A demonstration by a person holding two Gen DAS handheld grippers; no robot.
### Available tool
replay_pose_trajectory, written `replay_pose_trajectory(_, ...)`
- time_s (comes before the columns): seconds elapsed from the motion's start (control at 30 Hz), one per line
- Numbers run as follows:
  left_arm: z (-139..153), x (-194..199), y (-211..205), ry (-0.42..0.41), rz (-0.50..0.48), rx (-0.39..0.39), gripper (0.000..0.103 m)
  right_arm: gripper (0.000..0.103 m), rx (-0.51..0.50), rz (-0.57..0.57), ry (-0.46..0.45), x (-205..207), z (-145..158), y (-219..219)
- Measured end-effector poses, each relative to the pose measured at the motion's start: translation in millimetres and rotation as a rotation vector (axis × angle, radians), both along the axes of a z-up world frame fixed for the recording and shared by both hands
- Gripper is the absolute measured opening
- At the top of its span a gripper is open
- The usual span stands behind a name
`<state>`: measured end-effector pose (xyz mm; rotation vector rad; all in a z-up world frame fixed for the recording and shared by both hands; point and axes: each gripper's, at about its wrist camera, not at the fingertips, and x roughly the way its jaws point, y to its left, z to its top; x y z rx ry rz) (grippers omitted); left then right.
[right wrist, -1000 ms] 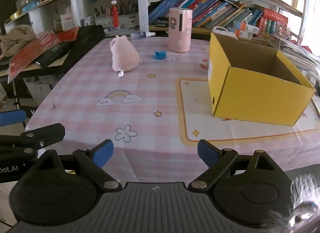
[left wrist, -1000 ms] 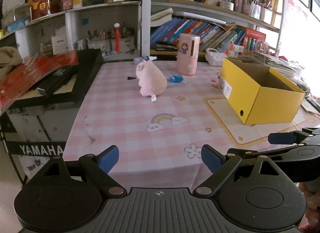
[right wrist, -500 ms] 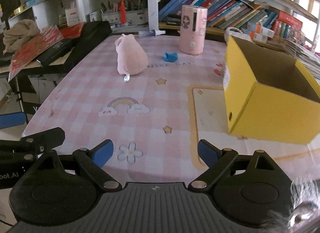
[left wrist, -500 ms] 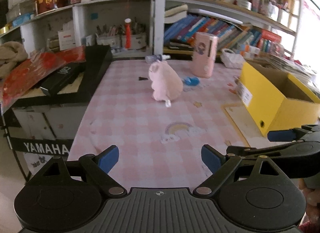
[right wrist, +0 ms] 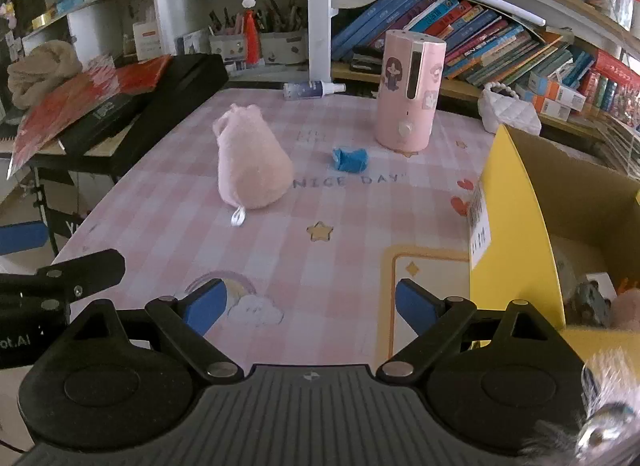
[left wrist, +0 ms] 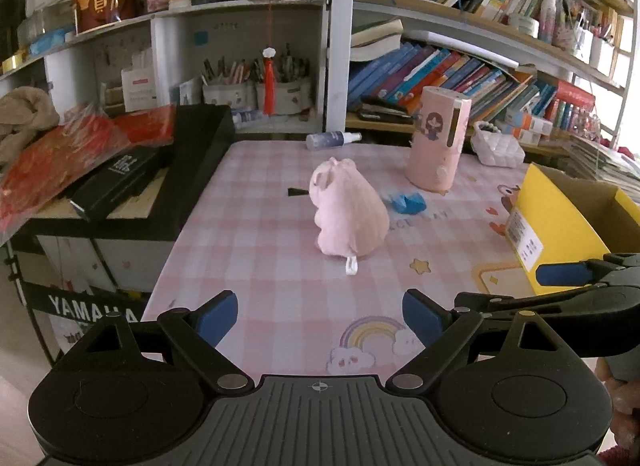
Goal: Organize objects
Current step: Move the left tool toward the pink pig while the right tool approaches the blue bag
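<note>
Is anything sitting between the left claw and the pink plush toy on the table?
Nothing visible. Only bare checked tablecloth lies between the open left claw and the pink plush toy; the blue crumpled piece lies beyond it.

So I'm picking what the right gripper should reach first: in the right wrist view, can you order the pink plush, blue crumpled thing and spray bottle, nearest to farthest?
From the right gripper:
1. Pink plush, ahead, slightly left.
2. Blue crumpled thing, ahead, slightly right, just beyond.
3. Spray bottle, lying at the table's far edge.
</note>
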<state>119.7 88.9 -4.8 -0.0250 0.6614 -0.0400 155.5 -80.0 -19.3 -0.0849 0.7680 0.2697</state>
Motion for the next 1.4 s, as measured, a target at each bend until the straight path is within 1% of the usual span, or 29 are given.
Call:
replay_pose_trajectory(0.23,-1.1,20.4,-4.3,0.010,0.021,0.012,0.091,0.091,0.016,0.021,0.017,27.5,-3.6,-2.1)
replay_pose_trajectory(0.63,-7.4,60.8,-10.6,0.030,0.052,0.009,0.091,0.091,0.020,0.034,0.022,68.9,-12.1,-8.2)
replay_pose_trajectory(0.77,-7.6,80.4,-13.7,0.026,0.047,0.003,0.091,0.091,0.035,-0.005,0.000,85.9,-10.2,-14.7)
replay_pose_trajectory(0.93,-11.3,109.8,-19.8,0.030,0.035,-0.017,0.091,0.090,0.082,-0.095,-0.022,118.2,-1.7,-26.2)
replay_pose_trajectory(1.13,-27.4,145.0,-28.1,0.057,0.027,-0.028,0.091,0.090,0.110,-0.130,-0.009,156.3,1.7,-27.9)
replay_pose_trajectory(1.17,-30.9,151.5,-29.0,0.065,0.026,-0.030,0.091,0.090,0.102,-0.130,-0.026,161.5,1.0,-26.5)
replay_pose_trajectory(1.23,-38.5,164.3,-30.8,0.079,0.027,-0.031,0.091,0.088,0.050,-0.123,-0.062,171.5,-3.3,-20.4)
replay_pose_trajectory(1.27,-41.6,169.7,-31.7,0.086,0.030,-0.030,0.091,0.087,0.032,-0.114,-0.062,177.5,-6.6,-17.3)
replay_pose_trajectory(1.4,-55.1,188.4,-34.8,0.110,0.021,-0.035,0.089,0.082,0.071,-0.091,-0.012,200.4,-19.7,-13.3)
